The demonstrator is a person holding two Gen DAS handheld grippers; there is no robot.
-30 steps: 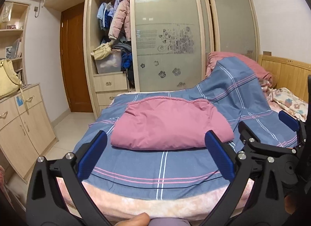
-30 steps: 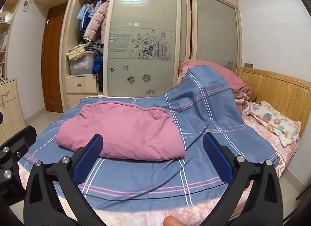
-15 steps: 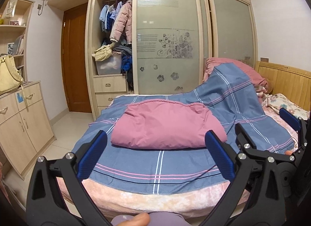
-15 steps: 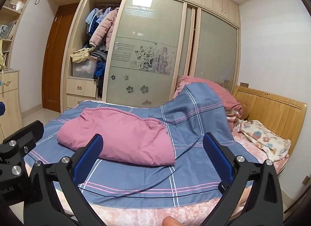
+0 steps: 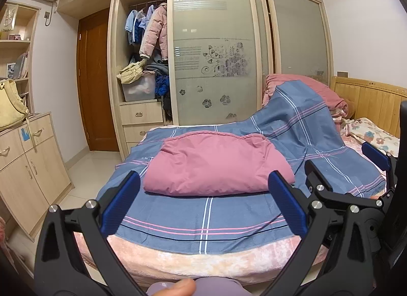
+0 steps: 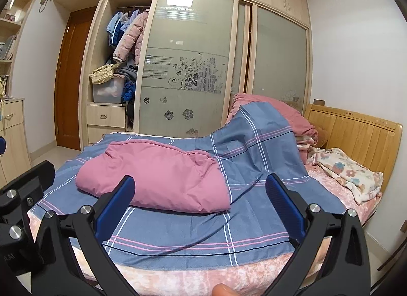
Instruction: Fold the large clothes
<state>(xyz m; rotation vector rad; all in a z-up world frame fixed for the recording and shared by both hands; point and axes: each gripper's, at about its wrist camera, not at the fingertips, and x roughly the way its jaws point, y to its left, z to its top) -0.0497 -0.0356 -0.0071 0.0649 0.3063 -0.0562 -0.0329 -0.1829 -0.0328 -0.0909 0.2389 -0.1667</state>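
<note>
A pink padded garment (image 5: pixel 216 163) lies folded in a compact pile on the blue plaid sheet (image 5: pixel 203 214) of the bed; it also shows in the right wrist view (image 6: pixel 157 179). My left gripper (image 5: pixel 203 207) is open and empty, held off the foot of the bed, short of the garment. My right gripper (image 6: pixel 201 209) is open and empty, also back from the bed edge, to the right of the left one. Part of the right gripper (image 5: pixel 376 158) shows at the right edge of the left wrist view.
The sheet drapes over a pink duvet heap (image 6: pixel 274 110) by the wooden headboard (image 6: pixel 356 130). A floral blanket (image 6: pixel 348 173) lies at the right. A wardrobe (image 5: pixel 213 54) with hanging coats stands behind the bed. A low cabinet (image 5: pixel 28 168) stands at the left.
Both grippers have drawn back and risen from the bed, so more of the room shows. The garment has not moved. Both grippers stay open.
</note>
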